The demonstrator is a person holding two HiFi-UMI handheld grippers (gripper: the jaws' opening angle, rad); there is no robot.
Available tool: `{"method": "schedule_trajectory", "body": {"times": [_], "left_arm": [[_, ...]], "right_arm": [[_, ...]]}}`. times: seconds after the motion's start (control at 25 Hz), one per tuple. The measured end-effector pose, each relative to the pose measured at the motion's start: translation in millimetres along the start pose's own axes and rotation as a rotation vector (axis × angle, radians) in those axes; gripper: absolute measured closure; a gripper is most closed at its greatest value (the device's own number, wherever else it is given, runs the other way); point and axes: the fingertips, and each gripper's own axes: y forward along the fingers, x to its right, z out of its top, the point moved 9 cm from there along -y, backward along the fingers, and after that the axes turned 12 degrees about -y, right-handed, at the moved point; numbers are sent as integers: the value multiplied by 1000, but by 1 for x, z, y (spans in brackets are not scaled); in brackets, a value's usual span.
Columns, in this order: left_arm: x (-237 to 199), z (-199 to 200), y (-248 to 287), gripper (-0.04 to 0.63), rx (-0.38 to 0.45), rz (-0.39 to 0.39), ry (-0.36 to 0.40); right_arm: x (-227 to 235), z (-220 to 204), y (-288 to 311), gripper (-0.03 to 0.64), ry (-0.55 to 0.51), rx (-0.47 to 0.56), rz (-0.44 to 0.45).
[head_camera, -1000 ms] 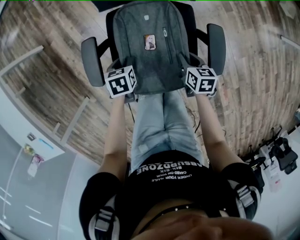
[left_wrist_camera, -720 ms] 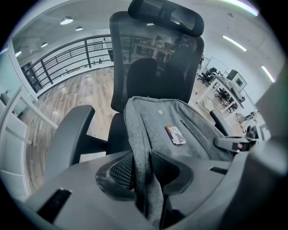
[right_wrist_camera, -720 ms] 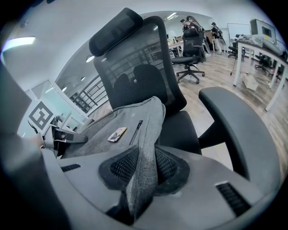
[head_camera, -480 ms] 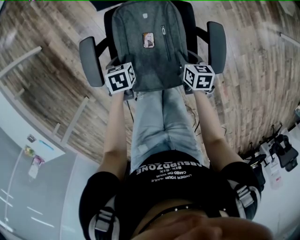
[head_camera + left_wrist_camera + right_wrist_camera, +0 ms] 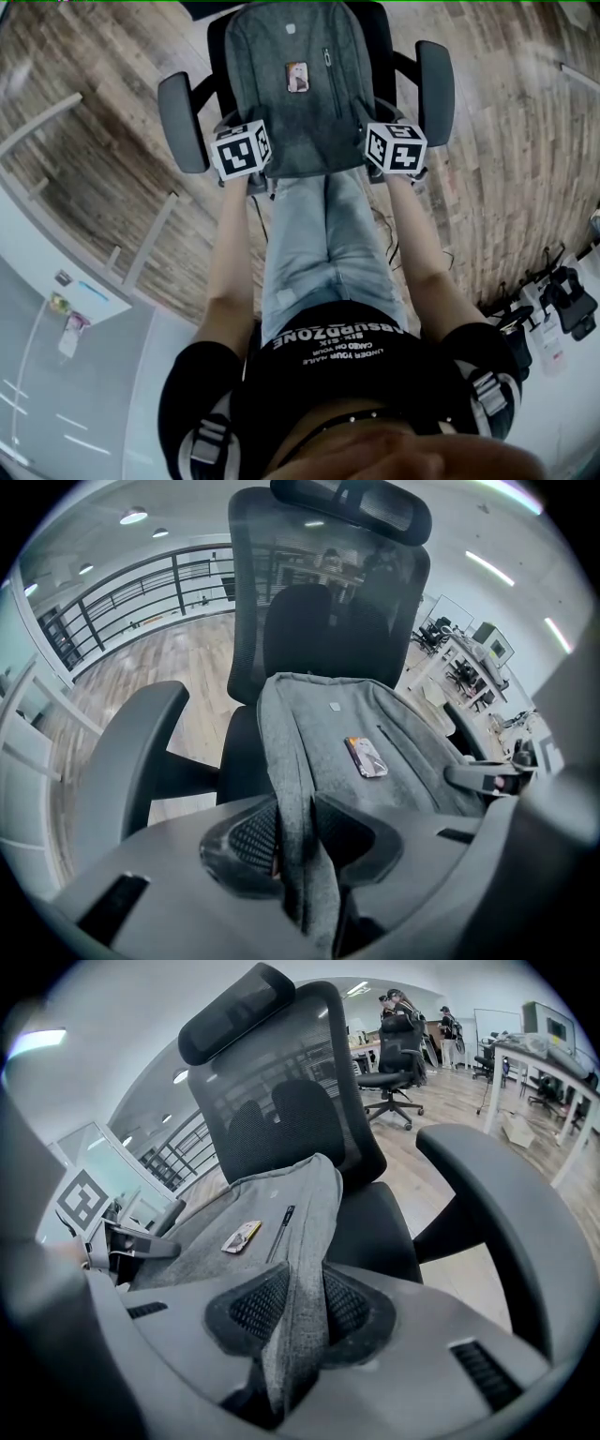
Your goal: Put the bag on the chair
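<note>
You have the left gripper (image 5: 296, 841) and right gripper (image 5: 302, 1312) each clamped on a side edge of the gray bag (image 5: 300, 103), its top against the chair (image 5: 184, 122) back.

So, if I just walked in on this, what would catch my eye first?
A grey backpack fills the top middle of the head view, leaning against a black office chair. The left gripper and the right gripper each pinch a fold of its grey cloth at the near corners, and a small colourful patch sits on its front.
</note>
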Motion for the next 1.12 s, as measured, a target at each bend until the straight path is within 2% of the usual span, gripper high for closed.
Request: {"method": "schedule_trajectory", "body": {"times": [0.64,1.12], "left_arm": [[-8,-14,30,491,-27,-23,-78],[-16,-22,54,491,-56,-13,-60]], "right_arm": [[7,-10,23,518,8,-46,-26],[12,-23,45,517,10,-111,-29]]}}
